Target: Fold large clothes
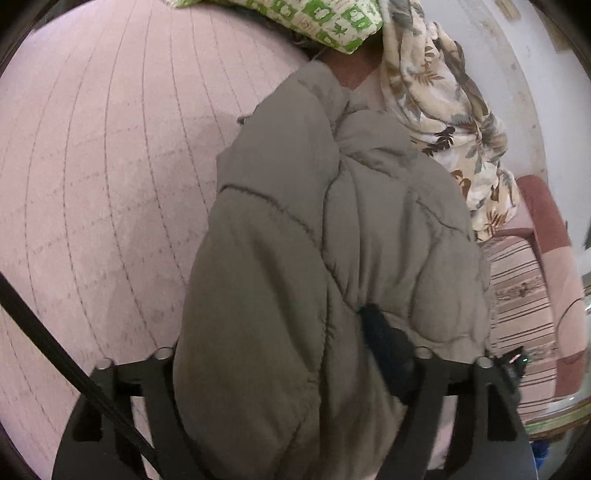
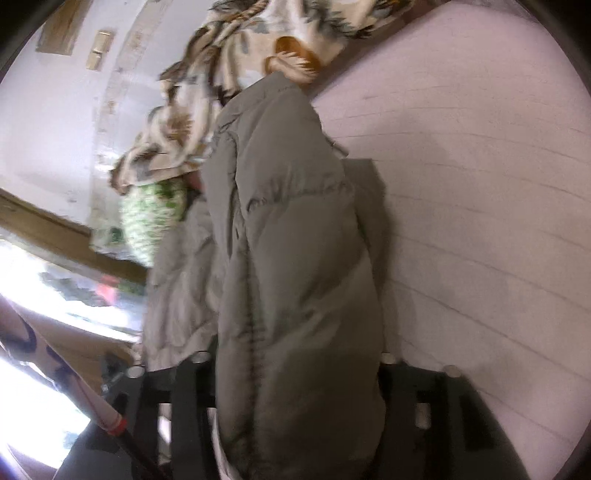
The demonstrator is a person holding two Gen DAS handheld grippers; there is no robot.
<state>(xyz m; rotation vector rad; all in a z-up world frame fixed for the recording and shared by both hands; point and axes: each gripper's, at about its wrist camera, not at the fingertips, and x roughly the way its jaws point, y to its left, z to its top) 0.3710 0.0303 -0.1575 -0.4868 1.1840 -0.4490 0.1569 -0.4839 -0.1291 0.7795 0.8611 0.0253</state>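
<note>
A puffy grey quilted jacket lies bunched lengthwise on a pink bedspread. My left gripper has the near end of the jacket filling the whole gap between its black fingers, which press into the padding. A dark patch shows on the fabric by the right finger. In the right wrist view the same jacket runs up from my right gripper. Its fingers squeeze a thick fold of it. The bedspread is to the right of it.
A leaf-print blanket and a green-and-white pillow are piled beyond the jacket's far end, also seen as blanket and pillow. A striped pink sofa stands beside the bed. A black strap crosses the lower left.
</note>
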